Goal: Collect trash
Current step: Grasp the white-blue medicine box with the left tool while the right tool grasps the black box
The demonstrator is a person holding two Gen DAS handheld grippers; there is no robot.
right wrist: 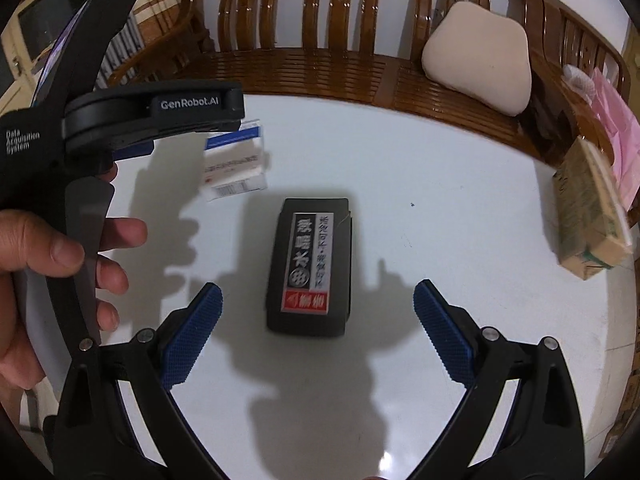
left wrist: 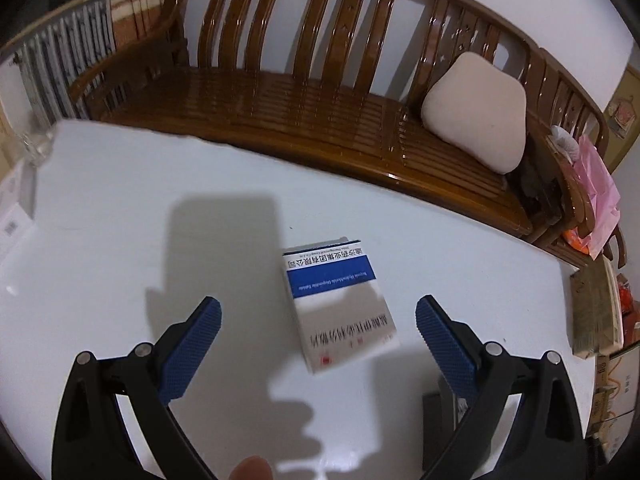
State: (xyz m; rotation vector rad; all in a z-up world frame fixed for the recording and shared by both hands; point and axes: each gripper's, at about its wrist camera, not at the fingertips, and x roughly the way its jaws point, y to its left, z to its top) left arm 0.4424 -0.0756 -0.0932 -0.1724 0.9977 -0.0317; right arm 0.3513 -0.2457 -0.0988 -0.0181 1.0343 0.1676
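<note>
Two small boxes lie flat on the white tabletop [right wrist: 440, 208]: one white box [left wrist: 340, 304] with a blue band and printed lettering, and one black box [right wrist: 310, 266] with a grey and red label. A third item, a tan carton [right wrist: 592, 220], sits at the tabletop's right edge, well apart from both.

In the left wrist view the white box lies between the two blue-padded fingers of the left tool [left wrist: 318, 320], slightly nearer the right finger, with its blue end pointing away. The fingers stand wide apart and touch nothing; the box is free on the surface. A dark corner of the black box shows just beside the right finger, low in that view.

In the right wrist view the black box lies lengthwise between the fingers of the right tool [right wrist: 318, 304], roughly centred, its near end about level with the fingertips. These fingers are also spread wide and not in contact with it. The white box lies beyond it to the left, partly under the body of the left tool.

One hand [right wrist: 52, 264] shows at the left of that view, fingers wrapped round the left tool's handle, the tool held level above the tabletop.

Behind the tabletop stands one wooden slatted bench [left wrist: 280, 92] carrying one pale cushion [left wrist: 476, 112], with a pink bag [left wrist: 596, 192] at its right end.
</note>
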